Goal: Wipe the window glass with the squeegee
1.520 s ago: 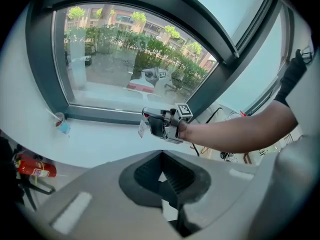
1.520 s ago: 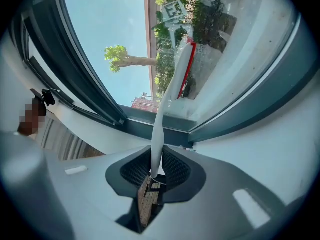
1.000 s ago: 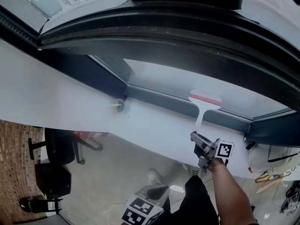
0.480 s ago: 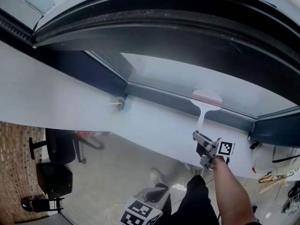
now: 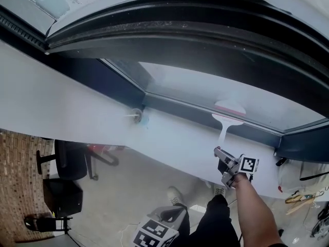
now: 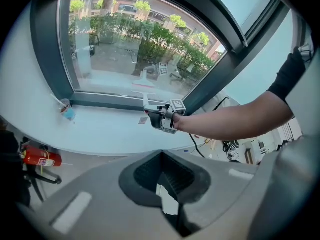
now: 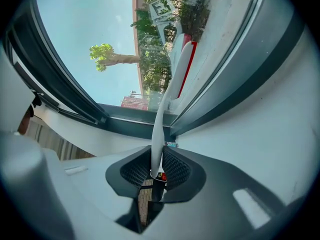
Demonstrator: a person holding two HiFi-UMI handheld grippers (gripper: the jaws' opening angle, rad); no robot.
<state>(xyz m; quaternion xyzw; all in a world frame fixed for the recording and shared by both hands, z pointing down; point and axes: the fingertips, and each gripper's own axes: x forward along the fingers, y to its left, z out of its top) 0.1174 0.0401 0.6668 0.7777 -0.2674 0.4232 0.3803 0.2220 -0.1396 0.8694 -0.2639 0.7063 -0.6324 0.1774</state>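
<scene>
Glass (image 5: pixel 195 86) sits in a dark frame (image 5: pixel 175 106) above a white sill (image 5: pixel 169 138). The squeegee (image 5: pixel 227 115) is at the pane's low edge, right of middle. Its white head and red blade lie along the glass just above the bottom rail, and its handle slants down across the sill. Much open pane runs up and to the left of the head. To its right the frame's lower corner is near, leaving less room on that side. A cup (image 5: pixel 136 115) with a straw stands on the sill by the rail, well apart from the squeegee, and the sill between them is bare. The right gripper (image 5: pixel 221 156) hangs at the sill's near edge, an arm reaching up to it from below. In the right gripper view its jaws are clamped on the bottom end of the handle (image 7: pixel 157 144), which rises from between the ribbed pads to the head on the glass (image 7: pixel 90 34). The left gripper (image 5: pixel 172 212) is held low over the floor, clear of sill and window. In the left gripper view its jaws (image 6: pixel 167 184) stand together but for a thin slit, with nothing between them. The same view shows a fire extinguisher (image 6: pixel 40 158) under the sill at left.
</scene>
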